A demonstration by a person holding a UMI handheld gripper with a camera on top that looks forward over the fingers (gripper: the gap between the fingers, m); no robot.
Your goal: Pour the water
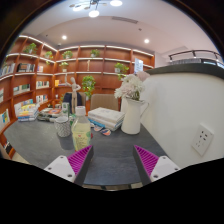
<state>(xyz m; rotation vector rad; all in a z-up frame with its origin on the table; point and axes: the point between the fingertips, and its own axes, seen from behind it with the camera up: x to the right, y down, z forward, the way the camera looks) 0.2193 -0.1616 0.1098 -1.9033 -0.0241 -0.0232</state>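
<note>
Fingers of the gripper (113, 160) stand wide apart at the bottom of the frame, each with a magenta pad (80, 157) on its inner face, and nothing sits between them; the gripper is open and holds nothing; dark grey table (115, 150) fills the lower middle of the frame; a clear bottle (81, 130) with yellowish liquid stands just ahead of the left finger, a little left of centre, upright on the table; just behind and left of it stands a pale cup (63, 126); near the centre of the frame lies a stack of books (105, 118); to the right of it a white vase (132, 113) with pale flowers (130, 88) stands beside a white wall (185, 115); that wall takes the right of the frame and bears a socket (204, 137) at lower right; wooden shelves (60, 72) with books and small plants run across the upper left and centre; ceiling lights (93, 12) glow at the top.
</note>
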